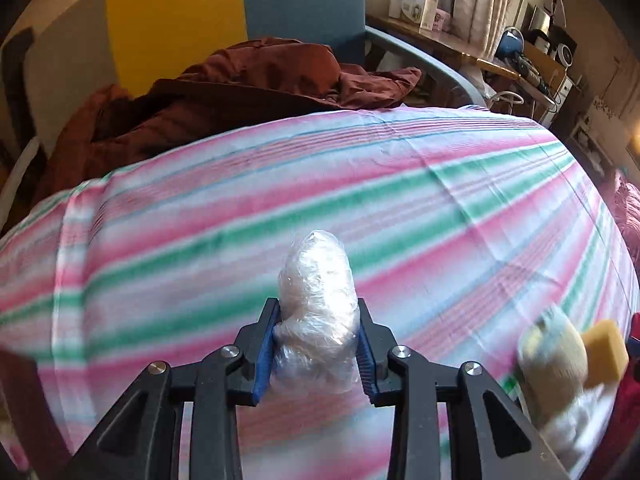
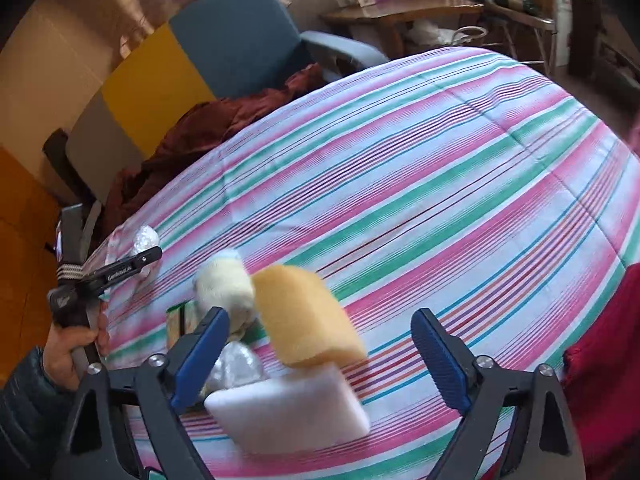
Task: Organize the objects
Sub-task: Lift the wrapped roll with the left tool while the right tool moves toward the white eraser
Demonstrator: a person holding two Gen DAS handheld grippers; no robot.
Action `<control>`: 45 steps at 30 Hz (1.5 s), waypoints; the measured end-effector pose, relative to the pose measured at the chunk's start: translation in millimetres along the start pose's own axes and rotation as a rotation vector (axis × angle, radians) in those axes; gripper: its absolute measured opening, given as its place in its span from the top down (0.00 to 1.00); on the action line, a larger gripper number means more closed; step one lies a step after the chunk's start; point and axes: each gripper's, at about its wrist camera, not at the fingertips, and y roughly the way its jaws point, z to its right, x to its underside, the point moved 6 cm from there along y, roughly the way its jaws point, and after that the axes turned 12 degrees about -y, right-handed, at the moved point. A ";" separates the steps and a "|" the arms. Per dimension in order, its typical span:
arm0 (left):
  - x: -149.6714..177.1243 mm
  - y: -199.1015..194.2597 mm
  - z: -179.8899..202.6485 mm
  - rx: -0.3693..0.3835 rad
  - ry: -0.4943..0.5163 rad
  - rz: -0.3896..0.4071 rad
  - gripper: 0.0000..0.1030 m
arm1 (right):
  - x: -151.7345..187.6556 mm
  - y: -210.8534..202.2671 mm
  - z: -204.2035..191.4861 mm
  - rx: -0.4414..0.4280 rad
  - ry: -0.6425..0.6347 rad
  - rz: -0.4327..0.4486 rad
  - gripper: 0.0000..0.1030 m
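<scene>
Plastic-wrapped bundle (image 1: 318, 300) is clenched between the blue pads of the left gripper (image 1: 316, 344), just above the striped cloth (image 1: 400, 200). Right gripper (image 2: 320, 356) is held released over a yellow sponge (image 2: 304, 316) and a white block (image 2: 288, 412) near the front.

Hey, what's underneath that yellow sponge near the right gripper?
The yellow sponge leans over a white foam block, which lies on the striped cloth. A crinkled plastic bundle shows beside them. Whether the sponge rests on the block is unclear, and whatever lies beneath is hidden.
</scene>
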 end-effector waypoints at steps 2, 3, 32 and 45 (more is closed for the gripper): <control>16.4 -11.8 0.3 0.011 -0.006 -0.001 0.66 | 5.1 6.0 -10.5 -0.011 -0.053 -0.061 0.10; 24.0 -17.6 0.2 0.018 -0.012 -0.003 0.66 | 8.1 9.4 -12.9 -0.013 -0.062 -0.082 0.10; 186.1 -142.1 -6.2 0.212 0.080 -0.002 0.66 | 105.8 -9.8 -78.6 -0.028 -0.062 -0.279 0.01; 202.4 -169.3 -16.6 0.306 0.092 0.021 0.66 | 133.5 -25.9 -128.9 0.133 -0.643 -0.340 0.01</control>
